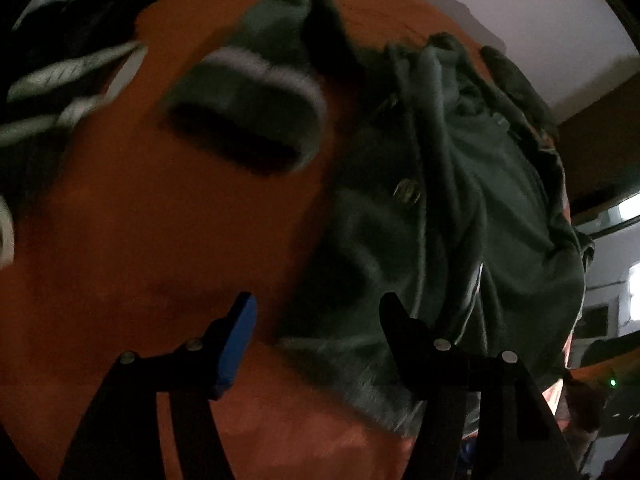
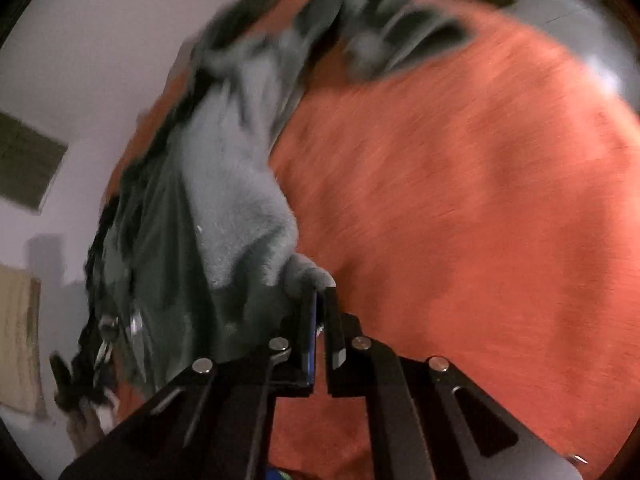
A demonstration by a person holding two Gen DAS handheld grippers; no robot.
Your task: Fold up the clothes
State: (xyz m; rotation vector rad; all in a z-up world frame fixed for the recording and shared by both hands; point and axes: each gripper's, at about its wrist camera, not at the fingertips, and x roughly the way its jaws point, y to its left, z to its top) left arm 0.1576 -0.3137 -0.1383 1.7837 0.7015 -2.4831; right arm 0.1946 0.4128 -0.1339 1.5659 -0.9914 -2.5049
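The right gripper [image 2: 320, 300] pinches a fold of the green garment [image 2: 240, 208], which trails up and left over the orange surface [image 2: 460, 200]. The left gripper [image 1: 316, 312] gapes open at the garment's [image 1: 440, 220] near edge.

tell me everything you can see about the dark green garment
The dark green fleecy garment lies crumpled on the orange cloth surface, with a metal button at its front and one sleeve stretched out, ending in a cuff with a pale stripe. The right gripper is shut on a bunched corner of it; the open left gripper hovers at its hem.
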